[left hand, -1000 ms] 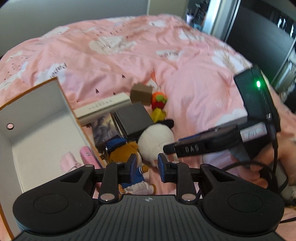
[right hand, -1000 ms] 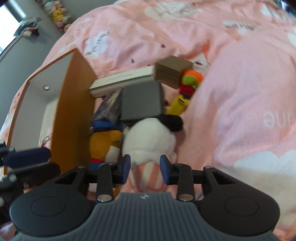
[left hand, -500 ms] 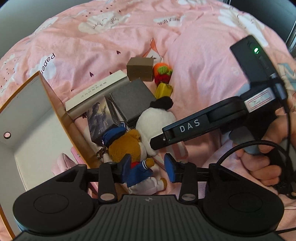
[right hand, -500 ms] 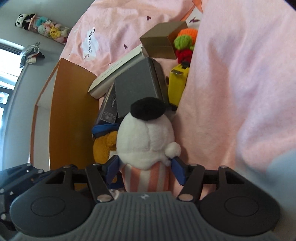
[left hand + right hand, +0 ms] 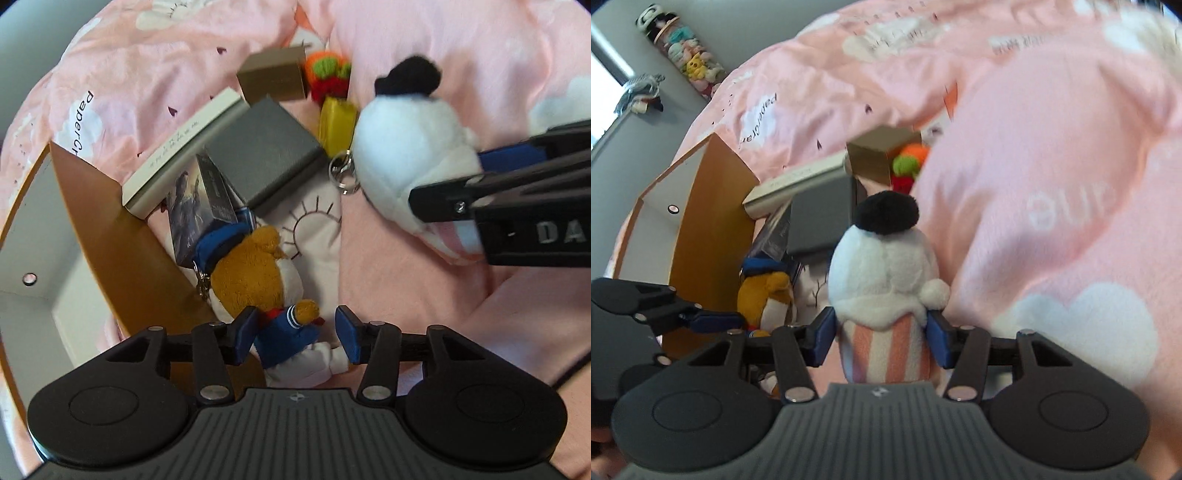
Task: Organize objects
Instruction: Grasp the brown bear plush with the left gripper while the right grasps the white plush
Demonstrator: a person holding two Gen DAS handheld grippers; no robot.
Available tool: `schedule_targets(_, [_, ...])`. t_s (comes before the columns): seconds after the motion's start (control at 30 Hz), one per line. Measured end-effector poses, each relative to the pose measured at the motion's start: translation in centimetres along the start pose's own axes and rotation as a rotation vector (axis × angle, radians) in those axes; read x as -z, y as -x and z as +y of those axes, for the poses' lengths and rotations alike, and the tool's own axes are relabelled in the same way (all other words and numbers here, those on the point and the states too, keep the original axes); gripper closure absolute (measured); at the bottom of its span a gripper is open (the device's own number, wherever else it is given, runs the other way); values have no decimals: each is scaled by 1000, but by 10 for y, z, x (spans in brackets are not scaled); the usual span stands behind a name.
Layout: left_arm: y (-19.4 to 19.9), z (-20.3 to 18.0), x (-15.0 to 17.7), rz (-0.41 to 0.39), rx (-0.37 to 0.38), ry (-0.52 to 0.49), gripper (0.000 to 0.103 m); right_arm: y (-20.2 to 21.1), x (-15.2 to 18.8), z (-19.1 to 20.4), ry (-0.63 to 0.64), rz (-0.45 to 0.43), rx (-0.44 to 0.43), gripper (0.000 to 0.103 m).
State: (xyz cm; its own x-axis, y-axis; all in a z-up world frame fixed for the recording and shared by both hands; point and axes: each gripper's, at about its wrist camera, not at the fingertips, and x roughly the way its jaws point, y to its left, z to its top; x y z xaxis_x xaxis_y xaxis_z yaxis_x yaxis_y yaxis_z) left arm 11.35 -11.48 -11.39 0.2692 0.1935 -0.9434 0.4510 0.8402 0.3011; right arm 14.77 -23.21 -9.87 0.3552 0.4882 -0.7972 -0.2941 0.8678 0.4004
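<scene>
Between the blue pads of the right gripper sits the white plush, taken at its pink-and-white striped base; the jaws are closing and both pads appear to press on the striped fabric, so I judge it gripped. From the left wrist view this toy is seen at the far right, apparently held clear of the pink duvet, its metal key ring dangling to the left. It should handle as light and very soft: the base will squash under the pads, and the black pom-pom on top offers no firm hold, so the striped base is the sound place to grip. Down by the left gripper, the jaws are opening and stand apart around the blue jacket of the brown bear plush, which lies on the duvet against the orange box; whether the pads touch it is uncertain, but they do not clamp. The bear is equally light and compressible; the torso is the best purchase, not the loose chain at its cap. Farther off lie a grey box, a cream book, a small brown carton, a yellow item and a knitted orange toy, all stiff or small.
</scene>
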Motion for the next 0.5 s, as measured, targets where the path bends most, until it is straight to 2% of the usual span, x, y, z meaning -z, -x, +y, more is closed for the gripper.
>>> schedule_targets(0.33, [-33, -14, -11, 80, -151, -44, 43, -12, 1, -8, -6, 27, -35, 43])
schedule_targets(0.5, [-34, -7, -6, 51, -152, 2, 55, -17, 0, -14, -41, 38, -66, 44])
